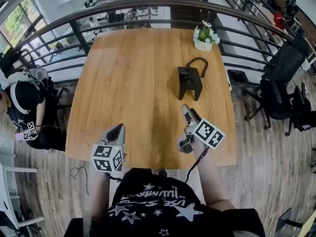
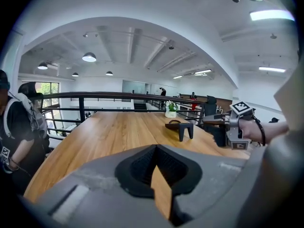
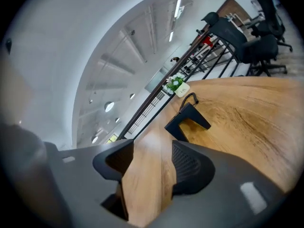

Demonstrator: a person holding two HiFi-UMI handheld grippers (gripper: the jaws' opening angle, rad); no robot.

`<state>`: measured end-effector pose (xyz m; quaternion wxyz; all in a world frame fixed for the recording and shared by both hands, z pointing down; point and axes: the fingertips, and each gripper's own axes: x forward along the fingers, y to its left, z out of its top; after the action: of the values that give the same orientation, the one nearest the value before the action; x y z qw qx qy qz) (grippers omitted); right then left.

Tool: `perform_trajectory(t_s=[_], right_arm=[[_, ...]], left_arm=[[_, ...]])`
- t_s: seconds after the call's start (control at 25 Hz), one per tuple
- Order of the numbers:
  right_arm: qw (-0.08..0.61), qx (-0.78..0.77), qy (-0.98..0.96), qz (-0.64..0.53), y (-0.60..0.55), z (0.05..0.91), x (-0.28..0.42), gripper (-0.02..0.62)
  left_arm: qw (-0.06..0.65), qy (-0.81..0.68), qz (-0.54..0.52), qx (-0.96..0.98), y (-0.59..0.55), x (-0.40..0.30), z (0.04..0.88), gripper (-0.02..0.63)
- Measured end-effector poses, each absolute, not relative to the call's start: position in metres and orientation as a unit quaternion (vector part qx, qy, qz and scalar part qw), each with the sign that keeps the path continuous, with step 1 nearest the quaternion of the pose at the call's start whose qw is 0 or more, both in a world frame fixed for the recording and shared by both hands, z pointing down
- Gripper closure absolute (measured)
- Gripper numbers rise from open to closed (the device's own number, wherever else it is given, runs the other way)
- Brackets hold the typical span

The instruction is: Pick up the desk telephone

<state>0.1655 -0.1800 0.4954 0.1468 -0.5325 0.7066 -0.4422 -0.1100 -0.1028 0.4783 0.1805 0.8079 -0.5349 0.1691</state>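
On the wooden table (image 1: 133, 83), the desk telephone (image 1: 190, 82) is located near the right gripper (image 1: 186, 109), whose jaws are spread with nothing between them. The left gripper (image 1: 118, 129) is pressed together, well apart from it.

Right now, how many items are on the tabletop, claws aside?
2. The black desk telephone sits right of centre; a small potted plant stands at the far right corner. Nothing seems hidden.

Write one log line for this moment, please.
stage: before pickup | phone: on table, untouched | left gripper: shut, empty | right gripper: open, empty, short of phone
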Motion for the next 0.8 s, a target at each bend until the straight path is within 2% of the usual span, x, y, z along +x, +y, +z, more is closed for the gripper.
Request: perform_trajectory(t_s=[0.08, 0.4, 0.8], right_arm=[[0.182, -0.532, 0.683, -0.466, -0.188, 0.499, 0.175, 0.320], [0.284, -0.534, 0.602, -0.522, -0.239, 0.516, 0.199, 0.311], [0.321, -0.551, 0.545, -0.544, -0.277, 0.542, 0.208, 0.295]], left_arm=[[0.182, -0.528, 0.170, 0.812, -0.113, -0.106, 0.479, 0.604], [0.172, -0.505, 0.172, 0.828, -0.168, -0.105, 0.476, 0.604], [0.186, -0.494, 0.179, 0.831, -0.197, -0.118, 0.490, 0.604]])
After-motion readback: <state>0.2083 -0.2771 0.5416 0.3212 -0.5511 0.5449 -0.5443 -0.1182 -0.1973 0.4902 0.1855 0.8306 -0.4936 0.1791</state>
